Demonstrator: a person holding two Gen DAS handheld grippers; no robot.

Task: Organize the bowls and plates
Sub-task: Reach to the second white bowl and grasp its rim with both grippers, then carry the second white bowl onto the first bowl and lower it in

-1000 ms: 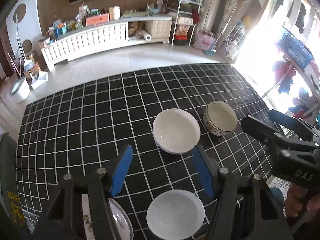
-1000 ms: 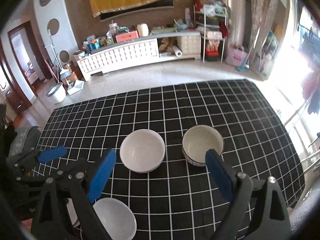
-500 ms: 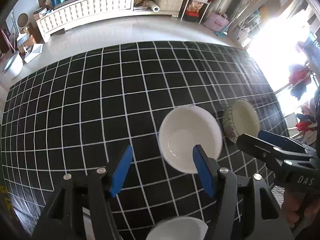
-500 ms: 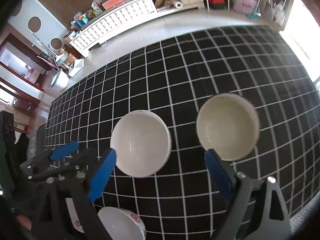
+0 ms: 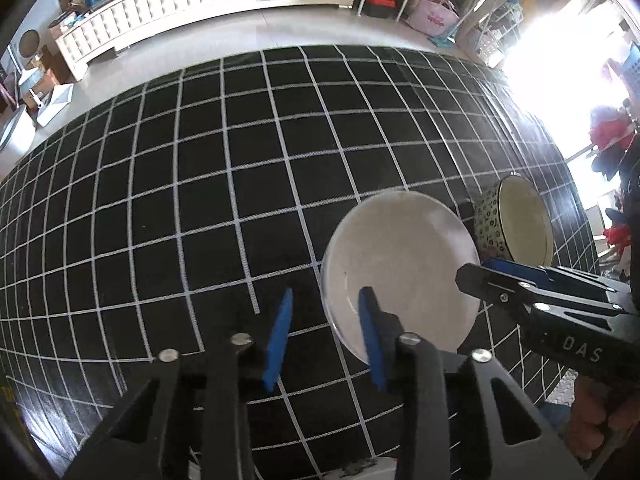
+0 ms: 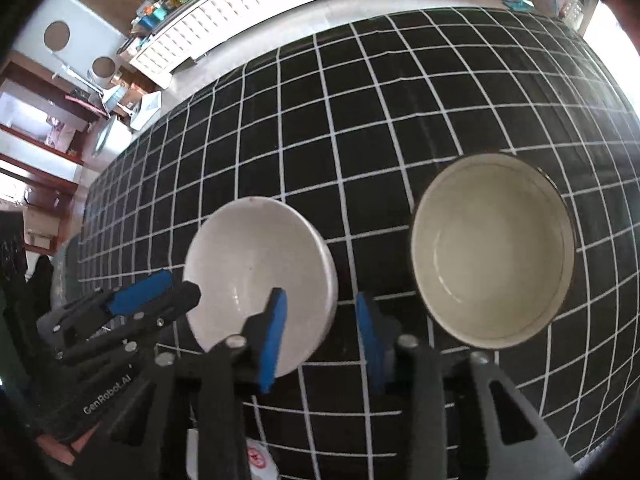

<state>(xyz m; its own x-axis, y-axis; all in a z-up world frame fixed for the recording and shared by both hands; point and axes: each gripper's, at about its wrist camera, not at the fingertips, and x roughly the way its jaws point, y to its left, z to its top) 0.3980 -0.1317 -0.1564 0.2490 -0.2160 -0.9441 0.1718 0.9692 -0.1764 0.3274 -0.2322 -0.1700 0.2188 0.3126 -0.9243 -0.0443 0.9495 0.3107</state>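
A plain white bowl [image 5: 400, 272] sits on the black checked tablecloth [image 5: 240, 160]. A patterned bowl with a cream inside [image 5: 520, 224] stands just to its right. My left gripper [image 5: 324, 336] is open, its jaws astride the white bowl's near left rim, the right finger inside the bowl. My right gripper [image 6: 320, 332] is open, astride the white bowl's [image 6: 260, 276] right rim, the left finger over the bowl. The patterned bowl [image 6: 492, 264] lies to its right, untouched.
A white dish with a red mark [image 6: 260, 460] peeks out at the near table edge, below the grippers. Beyond the table's far edge are a tiled floor, a long white cabinet [image 5: 160, 20] and shelves. The right table edge is by a bright window.
Both grippers have moved forward and down onto the white bowl. Their jaws have narrowed. The near white dish has slipped almost out of view. The bowls have not moved.
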